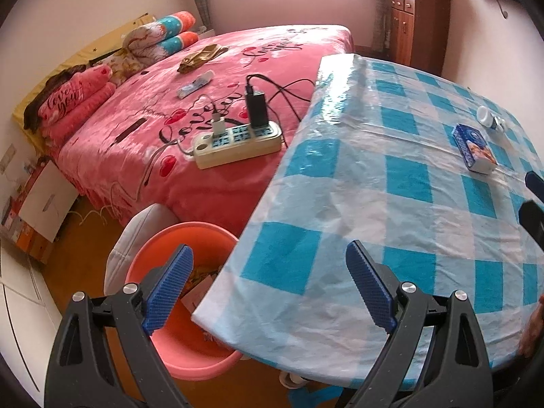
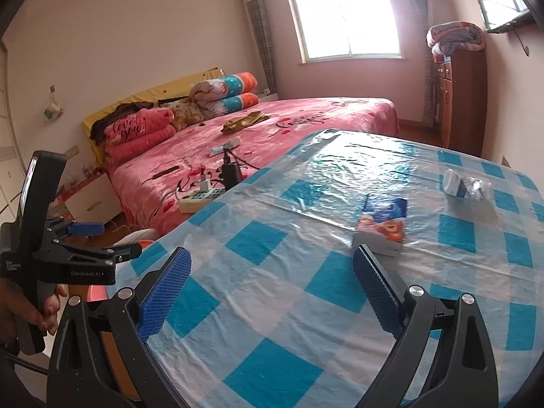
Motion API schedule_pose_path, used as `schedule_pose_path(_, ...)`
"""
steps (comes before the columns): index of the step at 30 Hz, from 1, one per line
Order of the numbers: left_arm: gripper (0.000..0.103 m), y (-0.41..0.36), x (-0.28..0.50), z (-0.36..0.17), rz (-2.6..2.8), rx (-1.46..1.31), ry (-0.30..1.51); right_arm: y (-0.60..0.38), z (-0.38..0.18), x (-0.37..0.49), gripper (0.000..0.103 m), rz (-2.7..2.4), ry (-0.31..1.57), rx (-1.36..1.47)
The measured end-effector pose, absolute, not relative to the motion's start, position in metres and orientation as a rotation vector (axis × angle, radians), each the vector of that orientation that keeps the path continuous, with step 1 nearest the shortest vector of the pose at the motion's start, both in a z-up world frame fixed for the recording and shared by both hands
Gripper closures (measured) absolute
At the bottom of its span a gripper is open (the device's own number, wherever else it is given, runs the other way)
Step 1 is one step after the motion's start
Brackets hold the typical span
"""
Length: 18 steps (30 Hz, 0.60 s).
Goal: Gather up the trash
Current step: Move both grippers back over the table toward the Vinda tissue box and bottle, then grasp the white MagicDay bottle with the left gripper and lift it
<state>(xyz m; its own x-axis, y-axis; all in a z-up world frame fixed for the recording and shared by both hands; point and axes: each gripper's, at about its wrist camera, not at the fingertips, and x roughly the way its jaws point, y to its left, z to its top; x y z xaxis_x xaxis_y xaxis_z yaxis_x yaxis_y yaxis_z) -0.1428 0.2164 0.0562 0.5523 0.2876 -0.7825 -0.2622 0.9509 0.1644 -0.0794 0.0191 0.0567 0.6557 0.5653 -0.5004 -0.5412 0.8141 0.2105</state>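
A small blue carton [image 1: 473, 148] [image 2: 382, 224] lies on the blue-checked table [image 1: 391, 204] [image 2: 272, 306]. A crushed clear bottle with a white cap [image 1: 489, 119] [image 2: 467, 185] lies just beyond it. A pink basin [image 1: 190, 350] with some trash inside stands on the floor by the table's left edge. My left gripper [image 1: 268, 292] is open and empty, held over the table edge and the basin. My right gripper [image 2: 270, 295] is open and empty above the table, its right fingertip near the carton. The left gripper also shows in the right wrist view [image 2: 102, 238].
A pink bed [image 1: 204, 102] [image 2: 238, 142] stands beyond the table with a power strip [image 1: 238, 142] and chargers on it. A white cushion [image 1: 136, 238] sits behind the basin. A wooden cabinet [image 1: 414, 27] [image 2: 459, 98] stands by the far wall.
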Motion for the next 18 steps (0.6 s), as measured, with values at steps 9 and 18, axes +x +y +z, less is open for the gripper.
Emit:
schedule_pose_path(9, 0.011, 0.183, -0.127, 0.057, 0.277, 0.086, 0.935, -0.017, 0.057, -0.067, 0.008, 0.564, 0.573, 0.110)
schedule_pose_path(18, 0.011, 0.148, -0.110, 0.059, 0.222, 0.138, 0.933, -0.059, 0.055, -0.052, 0.008, 0.488, 0.565, 0.185)
